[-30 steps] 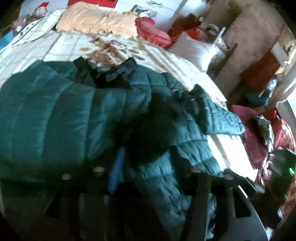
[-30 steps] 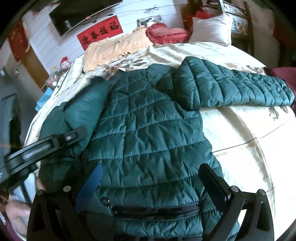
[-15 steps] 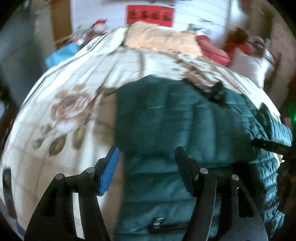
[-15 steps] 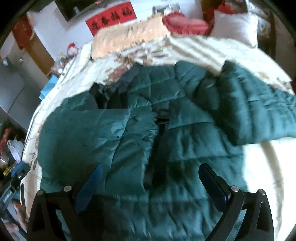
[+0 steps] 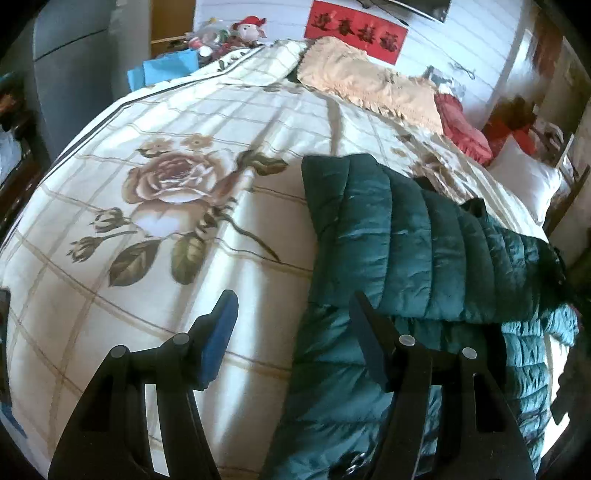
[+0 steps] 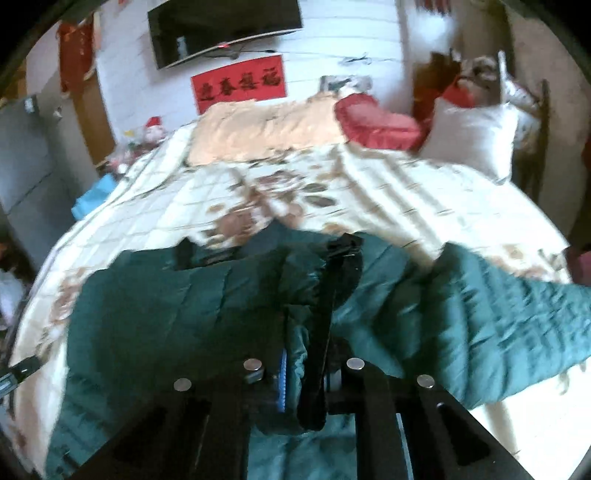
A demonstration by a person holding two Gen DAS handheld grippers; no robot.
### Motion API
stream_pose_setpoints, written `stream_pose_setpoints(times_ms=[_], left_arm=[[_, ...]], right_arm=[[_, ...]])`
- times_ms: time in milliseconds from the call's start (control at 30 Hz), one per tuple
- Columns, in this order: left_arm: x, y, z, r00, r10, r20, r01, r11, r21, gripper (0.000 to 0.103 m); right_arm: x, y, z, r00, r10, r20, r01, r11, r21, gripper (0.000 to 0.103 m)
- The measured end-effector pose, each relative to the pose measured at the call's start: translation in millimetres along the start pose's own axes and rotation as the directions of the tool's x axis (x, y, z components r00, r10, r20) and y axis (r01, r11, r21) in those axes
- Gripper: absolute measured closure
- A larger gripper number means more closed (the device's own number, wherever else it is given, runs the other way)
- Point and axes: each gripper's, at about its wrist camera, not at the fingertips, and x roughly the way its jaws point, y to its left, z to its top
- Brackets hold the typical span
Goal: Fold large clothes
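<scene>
A dark green quilted jacket [image 5: 413,254] lies on the floral bedspread [image 5: 177,206], one side folded over its body. My left gripper [image 5: 291,310] is open and empty, over the jacket's left edge near the hem. In the right wrist view my right gripper [image 6: 304,373] is shut on the jacket's front edge with its black zipper band [image 6: 325,325], lifting it. A sleeve [image 6: 517,325] stretches out to the right.
A peach blanket [image 6: 258,129], a red cushion [image 6: 376,122] and a white pillow [image 6: 476,136] lie at the bed's head. A blue box [image 5: 166,70] and toys stand left of the bed. A TV [image 6: 225,29] hangs on the wall.
My right gripper went from open over the jacket to shut on its front edge. My left gripper let go of the folded side and drew back to the left, now open.
</scene>
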Motion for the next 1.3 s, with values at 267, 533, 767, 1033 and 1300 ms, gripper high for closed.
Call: stream_pose_setpoints(times_ms=[267,533,767,1033,1300], left_arm=[[16.9,-42.3,17.8,1.000,0.003,0.004,-0.003,0.998,0.069,0.040],[53.4,-72.4,27.2,0.996,0.094,0.005,-0.094,0.986,0.136,0.040],[75.8,-68.7,21.9,0.991,0.130,0.009,-0.130,0.985,0.116,0.034],[81.8,-68.3,21.2,0.992,0.123,0.010,-0.124,0.988,0.093,0.032],[82.5,-65.8,18.9,0.994,0.109,0.014,-0.110,0.991,0.079,0.032]], right_arm=[[35.3,-21.1,-10.9,0.995,0.018,-0.101,-0.011,0.997,0.076,0.073],[-17.0,12.2,-9.3,0.994,0.112,-0.011,-0.112,0.993,-0.031,0.052],[57.7,37.5,-12.1,0.992,0.043,-0.116,-0.055,0.993,-0.103,0.057],[78.4,35.2,0.0,0.991,0.005,-0.135,-0.019,0.994,-0.104,0.057],[24.7,17.2,-21.9,0.993,0.068,-0.096,-0.072,0.996,-0.046,0.054]])
